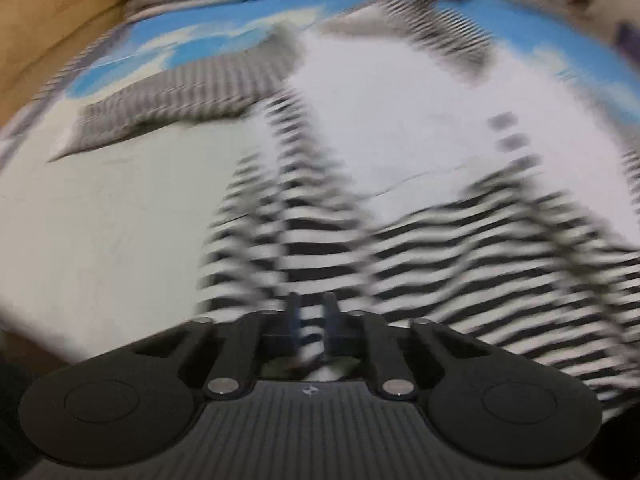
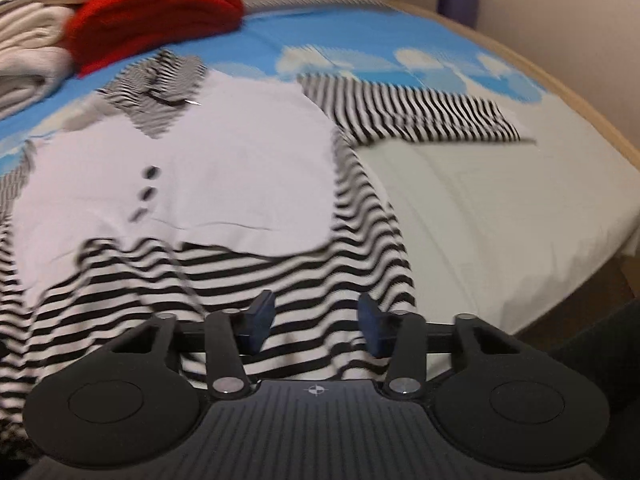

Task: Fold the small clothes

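Left wrist view is a blurry mess, but the left gripper [image 1: 312, 312] is clearly pitched down at the shirt [image 1: 400, 152], a small striped top with a plain white front panel, spread flat on the bed [image 1: 100, 220]; its two fingers [image 1: 294, 316] sit nearly together low over the striped hem, with a thin strip of that striped cloth showing in the narrow gap; too smeared to swear the pads are biting it, so call it closed, grip unclear. One striped sleeve [image 1: 168, 108] lies out to the upper left on the sheet.

Right wrist view is sharper; the right gripper [image 2: 316, 320] also tilts down over the near hem of the shirt [image 2: 240, 152], jaws about half apart, blue pads [image 2: 260, 320] standing clear on either side of the stripes, nothing pinched; the cloth just lies under and between them. The other sleeve [image 2: 408, 116] stretches off to the upper right, lying on the blue cloud-print part of the sheet and the pale part below it. Three dark buttons [image 2: 148, 190] run down the white panel; the collar end points away from both grippers. A folded red cloth [image 2: 156, 20] sits at the far side next to pale folded laundry [image 2: 28, 52], well apart from the shirt's hem.
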